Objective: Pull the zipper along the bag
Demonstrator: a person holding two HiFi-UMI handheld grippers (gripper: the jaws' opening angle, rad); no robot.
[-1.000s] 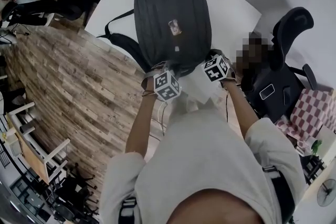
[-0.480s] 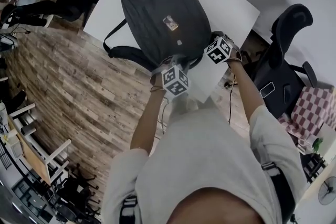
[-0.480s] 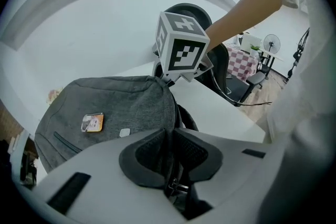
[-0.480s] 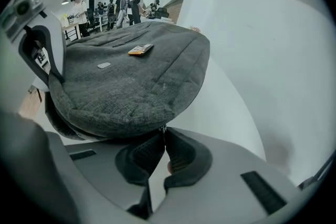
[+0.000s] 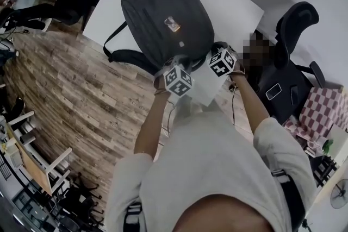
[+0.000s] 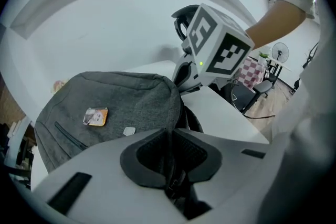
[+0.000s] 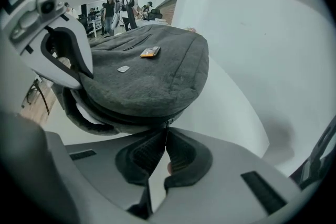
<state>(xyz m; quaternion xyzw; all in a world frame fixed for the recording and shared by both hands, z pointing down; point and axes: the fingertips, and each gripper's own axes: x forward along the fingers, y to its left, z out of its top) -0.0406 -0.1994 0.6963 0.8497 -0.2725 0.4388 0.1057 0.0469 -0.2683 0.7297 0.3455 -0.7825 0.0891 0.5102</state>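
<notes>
Grey cloth covers the bag (image 5: pixel 163 11), which lies face up on the white table (image 5: pixel 236 5) in the head view, with a small orange badge (image 5: pixel 171 23) and a pale tag (image 5: pixel 184 45) on its front. Its long axis runs from the table's far edge, where its carry loop points, to the table's near edge, where its rounded end points at us. Its straps (image 5: pixel 122 52) hang over the table's left side. We hold the left gripper (image 5: pixel 175 66) and the right gripper (image 5: pixel 211 55) side by side at that near end.

In the left gripper view our jaws are pressed together on a dark tab (image 6: pixel 174 182) with a small metal fitting, and the bag rises beyond them on the table.

In the right gripper view the jaw tips are closed on the zipper pull (image 7: pixel 167 124) at the seam of the bag's near end. The bag stretches away from them across the table.
</notes>
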